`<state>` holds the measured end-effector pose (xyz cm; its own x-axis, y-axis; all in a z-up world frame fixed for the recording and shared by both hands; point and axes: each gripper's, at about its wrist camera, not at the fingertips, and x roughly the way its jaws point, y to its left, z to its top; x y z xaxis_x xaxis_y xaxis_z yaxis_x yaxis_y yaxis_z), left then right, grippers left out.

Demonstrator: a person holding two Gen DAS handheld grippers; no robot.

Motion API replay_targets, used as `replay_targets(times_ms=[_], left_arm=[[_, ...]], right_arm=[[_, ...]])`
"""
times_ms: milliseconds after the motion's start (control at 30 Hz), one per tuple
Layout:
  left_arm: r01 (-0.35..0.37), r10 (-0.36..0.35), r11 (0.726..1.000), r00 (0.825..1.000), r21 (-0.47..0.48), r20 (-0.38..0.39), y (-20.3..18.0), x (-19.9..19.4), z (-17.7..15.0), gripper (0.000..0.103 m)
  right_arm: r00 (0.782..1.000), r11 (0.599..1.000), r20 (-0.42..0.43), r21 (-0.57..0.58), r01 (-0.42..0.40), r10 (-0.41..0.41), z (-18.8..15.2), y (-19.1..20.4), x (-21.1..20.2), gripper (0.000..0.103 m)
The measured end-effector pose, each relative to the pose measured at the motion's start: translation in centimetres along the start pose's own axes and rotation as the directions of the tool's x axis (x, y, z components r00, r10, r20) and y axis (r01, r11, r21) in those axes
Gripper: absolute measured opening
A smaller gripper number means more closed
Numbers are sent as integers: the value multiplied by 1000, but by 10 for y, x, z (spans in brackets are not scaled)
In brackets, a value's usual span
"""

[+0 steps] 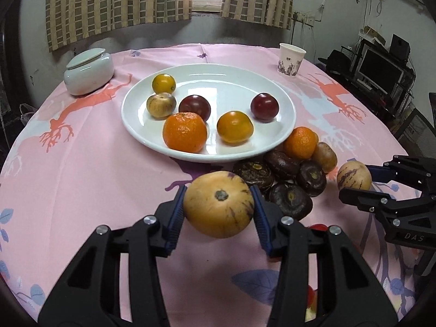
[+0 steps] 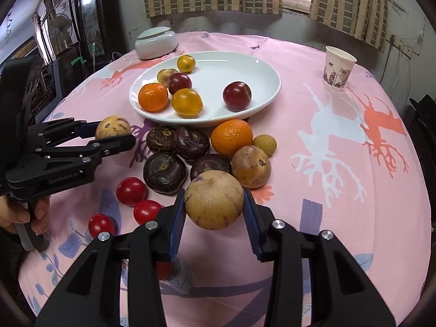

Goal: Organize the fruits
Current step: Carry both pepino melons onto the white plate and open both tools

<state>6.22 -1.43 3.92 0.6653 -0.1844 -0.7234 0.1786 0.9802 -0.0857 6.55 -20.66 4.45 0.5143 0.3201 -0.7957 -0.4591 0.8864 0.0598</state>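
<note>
Round counter (image 2: 340, 163) under a pink printed cloth, checked curtains and a bright window at the far side; a lidded ceramic jar (image 2: 156, 43) far left, a paper cup (image 2: 338, 69) far right. The white plate (image 2: 261, 68) sits mid-counter and already carries six fruits. Loose fruit lies just near of the plate's rim: dark water-chestnut-like pieces (image 2: 164, 172), an orange (image 2: 231, 137), and cherry tomatoes (image 2: 130, 191) nearer left. The left gripper (image 1: 218, 208) has its fingers pinching a pale purple-streaked melon-pear (image 1: 218, 204), which appears lifted clear of the cloth, near of the plate. The right gripper (image 2: 214, 201) likewise pinches a second streaked melon-pear (image 2: 214, 199), above the near edge of the loose pile. Each fruit sits squarely between its blue pads. Judged step: carry phase, both fruits in transit to the plate. Next move calls for advancing far-ward over the rim and lowering into a bare patch on the plate's right before spreading the fingers, to avoid knocking fruit already there.
</note>
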Motion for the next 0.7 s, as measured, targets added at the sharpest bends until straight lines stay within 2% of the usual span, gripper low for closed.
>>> replay_targets(times_ms=[167,433,533,700], left_arm=[[-2,2,1000,1000,-21,13,5,-3,2,47],[3,-2,999,1000,-39,20,8,-9,6,47],[-15,17,999,999,-49,42,9,-20,14,47],[-13,15,998,999,-66,36,13,-24,41,47]], right_arm=[[1000,1000,32,25,1,-2,2,-4,-6,41],[994,998,95,32,-56,53,5,-3,-15,41],[988,996,140,43,-79,72,8,-2,-21,41],[976,993,203,69,-101,85,29,1,-30,41]])
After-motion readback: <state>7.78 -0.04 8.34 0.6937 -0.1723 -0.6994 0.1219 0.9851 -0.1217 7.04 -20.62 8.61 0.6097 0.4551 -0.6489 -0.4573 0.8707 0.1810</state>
